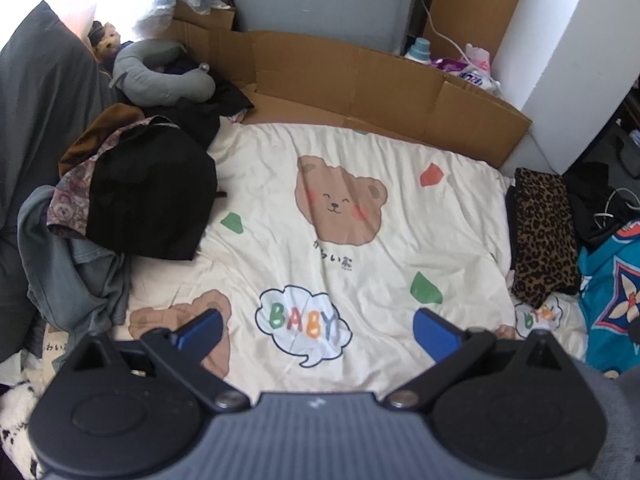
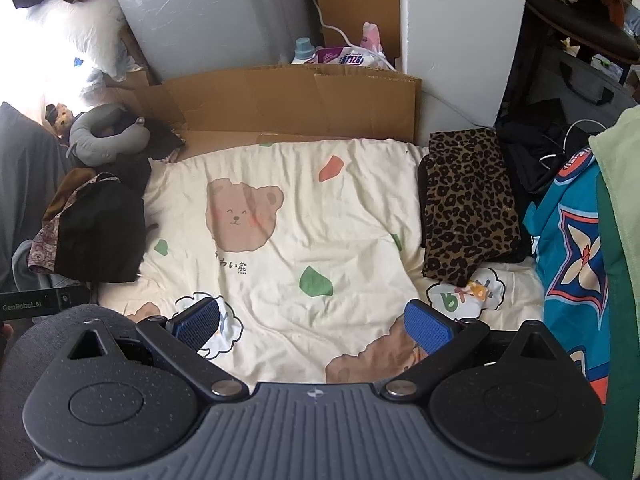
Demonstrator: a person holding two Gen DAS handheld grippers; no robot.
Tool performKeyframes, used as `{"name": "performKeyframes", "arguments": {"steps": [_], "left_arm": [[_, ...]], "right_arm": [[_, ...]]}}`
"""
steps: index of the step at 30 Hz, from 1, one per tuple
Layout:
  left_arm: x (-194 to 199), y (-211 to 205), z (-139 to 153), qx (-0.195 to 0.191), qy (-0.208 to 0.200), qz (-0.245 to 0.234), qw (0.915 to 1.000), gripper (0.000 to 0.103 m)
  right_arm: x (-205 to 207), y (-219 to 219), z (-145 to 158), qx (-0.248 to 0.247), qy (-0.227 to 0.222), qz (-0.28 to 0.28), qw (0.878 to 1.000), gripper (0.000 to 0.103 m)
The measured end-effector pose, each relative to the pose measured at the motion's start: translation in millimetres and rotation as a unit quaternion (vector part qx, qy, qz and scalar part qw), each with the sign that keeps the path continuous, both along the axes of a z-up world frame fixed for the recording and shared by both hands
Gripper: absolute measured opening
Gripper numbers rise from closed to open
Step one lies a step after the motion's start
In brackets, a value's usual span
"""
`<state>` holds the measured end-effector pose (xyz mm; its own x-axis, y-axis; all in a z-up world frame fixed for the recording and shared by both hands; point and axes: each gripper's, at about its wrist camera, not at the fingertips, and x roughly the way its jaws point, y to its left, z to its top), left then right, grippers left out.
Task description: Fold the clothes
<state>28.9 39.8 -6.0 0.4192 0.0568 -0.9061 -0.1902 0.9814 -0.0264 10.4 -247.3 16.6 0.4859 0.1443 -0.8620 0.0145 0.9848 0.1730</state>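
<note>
A cream bed sheet [image 1: 392, 240] with bear prints lies flat in front of me. A pile of unfolded clothes sits at its left: a black garment [image 1: 152, 204] on a floral one [image 1: 70, 200] and a grey-blue one [image 1: 76, 276]. It also shows in the right wrist view [image 2: 100, 232]. A folded leopard-print garment [image 1: 544, 236] lies at the right edge, also in the right wrist view [image 2: 468, 204]. My left gripper [image 1: 316, 332] is open and empty above the sheet. My right gripper [image 2: 316, 324] is open and empty above the sheet.
A teal patterned cloth [image 2: 572, 248] lies at the right. Flat cardboard [image 1: 360, 80] stands along the far edge. A grey neck pillow [image 1: 160, 72] and a dark grey cushion [image 1: 44, 92] lie at the back left. Bottles and bags [image 2: 340, 54] stand behind the cardboard.
</note>
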Motion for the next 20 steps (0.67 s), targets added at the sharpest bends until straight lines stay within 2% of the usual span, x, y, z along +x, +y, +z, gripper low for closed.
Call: {"name": "performKeyframes", "arguments": {"steps": [5,20], "left_arm": [[2.3,1.3,-1.6,-0.002,0.003,-0.001,1.0000,0.102],[6.3,4.7,-9.0,-0.011,0.013,0.001,0.9999,0.102]], "right_arm": [[0.5,-6.9,-2.4,0.020,0.003,-0.009,1.000,0.102],[-0.1,-8.4,-4.9,0.014,0.003,-0.009,1.000,0.102]]}}
